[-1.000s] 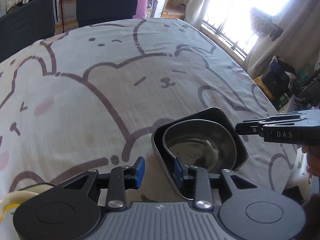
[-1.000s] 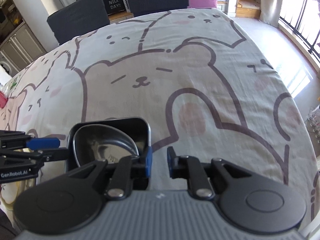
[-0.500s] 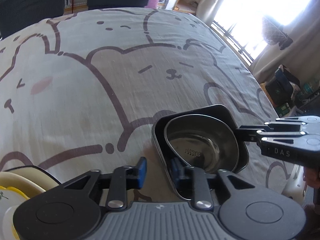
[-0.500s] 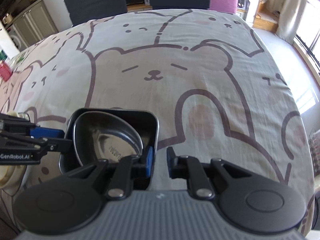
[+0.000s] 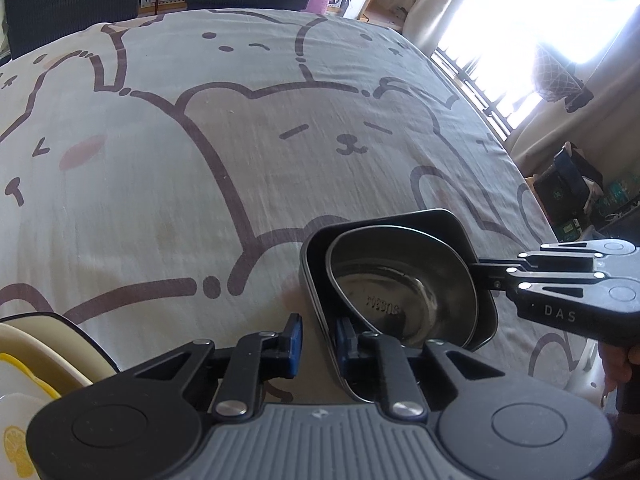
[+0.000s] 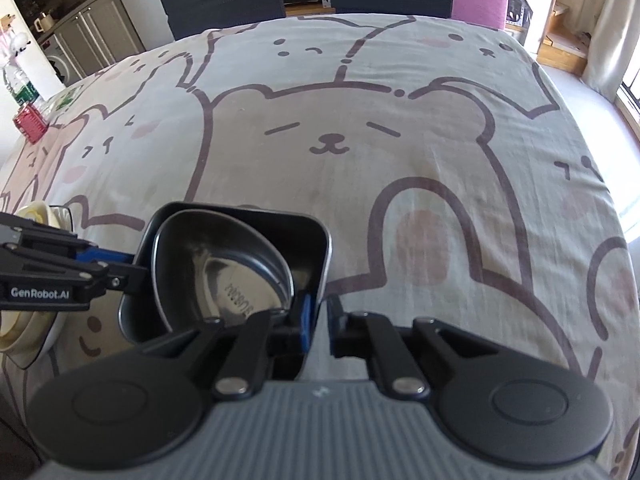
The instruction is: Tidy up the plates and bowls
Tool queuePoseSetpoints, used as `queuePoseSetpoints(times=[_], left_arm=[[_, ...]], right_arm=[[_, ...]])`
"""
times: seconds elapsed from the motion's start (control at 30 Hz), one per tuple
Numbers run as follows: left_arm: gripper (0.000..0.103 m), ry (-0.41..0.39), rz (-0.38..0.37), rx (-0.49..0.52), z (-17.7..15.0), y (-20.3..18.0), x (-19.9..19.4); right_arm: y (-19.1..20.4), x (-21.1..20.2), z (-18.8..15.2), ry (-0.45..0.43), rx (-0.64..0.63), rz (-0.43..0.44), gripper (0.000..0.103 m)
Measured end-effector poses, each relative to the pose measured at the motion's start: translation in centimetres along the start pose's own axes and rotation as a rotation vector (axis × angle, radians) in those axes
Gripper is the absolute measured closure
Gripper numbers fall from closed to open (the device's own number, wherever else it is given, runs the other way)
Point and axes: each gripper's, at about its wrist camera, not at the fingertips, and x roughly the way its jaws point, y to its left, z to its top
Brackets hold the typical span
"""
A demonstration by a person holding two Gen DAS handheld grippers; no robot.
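Left claw (image 5: 317, 340), black linkage arms, blue pads, silver screws, grey ribbed housing, right claw (image 6: 319, 322) alike

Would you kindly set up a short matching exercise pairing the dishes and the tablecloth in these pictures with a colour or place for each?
Things:
1. square tray
2. steel bowl
3. tablecloth
4. cream dish

Descriptions:
A. printed with cartoon bears
B. shiny metal, nested inside another dish
C. black, its rim between the fingers of both grippers
D. pale with yellow, at the table's left edge

Pairs: 1-C, 2-B, 3-A, 4-D
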Motion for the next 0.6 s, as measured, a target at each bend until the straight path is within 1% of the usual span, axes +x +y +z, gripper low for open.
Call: queuePoseSetpoints(times=[0.1, 0.2, 0.27, 0.3, 0.43, 0.47, 0.5, 0.6], left_arm=[[0.084, 0.0, -0.002, -0.002, 0.0, 0.0, 0.1], [0.09, 0.0, -0.01, -0.001, 0.0, -0.1, 0.1], [0.09, -0.002, -0.002, 0.008, 0.0, -0.3, 0.2], [0.09, -0.002, 0.001, 0.01, 0.0, -0.4, 0.2], [0.091, -0.001, -0.001, -0.002, 0.0, -0.3, 0.3], [0.091, -0.002, 0.001, -0.003, 0.1, -0.3, 0.3], [0.092, -0.004, 0.003, -0.008, 0.1, -0.3, 0.3], [0.094, -0.006, 0.012, -0.015, 0.1, -0.3, 0.3]], right_arm=[[-0.6, 0.1, 0.0, -0.005, 0.008, 0.023, 0.092], [-0.6, 0.1, -0.3, -0.012, 0.008, 0.036, 0.092], [-0.8, 0.2, -0.4, -0.014, 0.018, 0.044, 0.091], [-0.8, 0.2, -0.5, -0.015, 0.02, 0.04, 0.089], [-0.5, 0.5, -0.6, -0.008, 0.017, 0.028, 0.089], [-0.3, 0.5, -0.6, -0.003, 0.01, 0.03, 0.09], [-0.1, 0.6, -0.6, 0.003, -0.004, 0.032, 0.095], [0.6, 0.6, -0.6, 0.006, -0.035, 0.019, 0.094]])
